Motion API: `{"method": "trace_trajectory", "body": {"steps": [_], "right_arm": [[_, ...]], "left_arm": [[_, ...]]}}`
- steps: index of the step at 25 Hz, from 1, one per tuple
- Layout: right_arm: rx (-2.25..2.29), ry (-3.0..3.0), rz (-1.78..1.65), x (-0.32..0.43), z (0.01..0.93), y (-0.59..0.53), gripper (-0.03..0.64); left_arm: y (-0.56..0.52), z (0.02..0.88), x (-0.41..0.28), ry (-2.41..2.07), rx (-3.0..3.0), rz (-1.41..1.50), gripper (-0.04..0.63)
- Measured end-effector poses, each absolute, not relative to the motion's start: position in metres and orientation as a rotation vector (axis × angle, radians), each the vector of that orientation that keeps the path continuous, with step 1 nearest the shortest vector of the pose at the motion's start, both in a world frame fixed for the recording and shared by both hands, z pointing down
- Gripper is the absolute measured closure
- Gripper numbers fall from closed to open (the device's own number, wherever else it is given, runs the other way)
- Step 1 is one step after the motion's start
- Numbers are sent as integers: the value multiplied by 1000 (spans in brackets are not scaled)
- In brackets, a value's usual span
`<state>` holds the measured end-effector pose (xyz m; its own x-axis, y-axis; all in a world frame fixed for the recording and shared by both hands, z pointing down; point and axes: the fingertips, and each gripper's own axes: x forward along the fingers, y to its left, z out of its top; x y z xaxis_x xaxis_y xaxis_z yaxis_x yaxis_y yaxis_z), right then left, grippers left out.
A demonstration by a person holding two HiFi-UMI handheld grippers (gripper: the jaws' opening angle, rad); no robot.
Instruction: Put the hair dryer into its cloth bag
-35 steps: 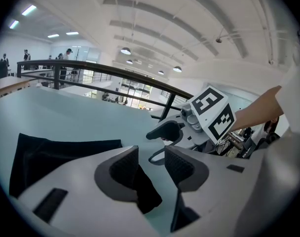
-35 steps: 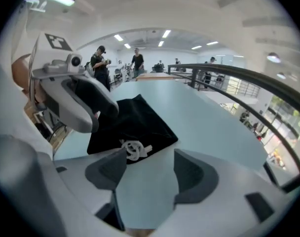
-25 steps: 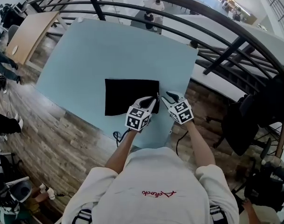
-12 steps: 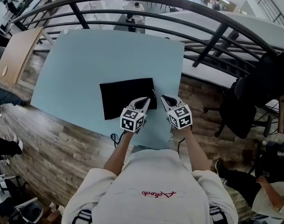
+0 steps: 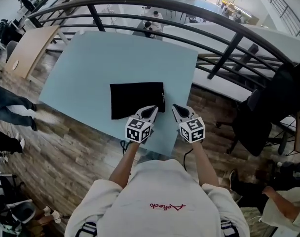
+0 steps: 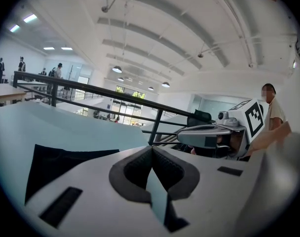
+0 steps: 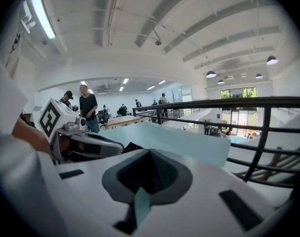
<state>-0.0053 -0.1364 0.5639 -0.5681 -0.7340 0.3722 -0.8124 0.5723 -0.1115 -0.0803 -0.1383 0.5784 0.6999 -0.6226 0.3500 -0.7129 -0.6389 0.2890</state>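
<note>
Two grippers, both clenched: I read the left gripper (image 5: pixel 151 111) and the right gripper (image 5: pixel 177 108) as pad against pad, gripping nothing, just beside the near right corner of the black cloth bag (image 5: pixel 136 99). The bag lies flat on the pale blue table (image 5: pixel 115 53). Its contents are hidden, so I cannot locate the hair dryer. Red script on the person's shirt (image 5: pixel 167 205) appears inverted and unreadable. Beyond the bag runs a black railing (image 5: pixel 229 41); wood-plank floor (image 5: pixel 66 147) lies below.

We see a black curved railing (image 5: pixel 228 53) (open atrium beyond it). Just before it, a pale blue table (image 5: pixel 115 58) stands on wood-plank floor (image 5: pixel 66 147); above it, a white ribbed ceiling (image 6: pixel 165 33).
</note>
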Motion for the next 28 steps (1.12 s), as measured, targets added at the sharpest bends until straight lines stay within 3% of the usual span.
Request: {"method": "trace_trajectory", "body": {"steps": [28], "right_arm": [[1184,-2639,286,16,530,126,601]], "left_arm": [[123,555,-61,-1178,2463,257,589]]}}
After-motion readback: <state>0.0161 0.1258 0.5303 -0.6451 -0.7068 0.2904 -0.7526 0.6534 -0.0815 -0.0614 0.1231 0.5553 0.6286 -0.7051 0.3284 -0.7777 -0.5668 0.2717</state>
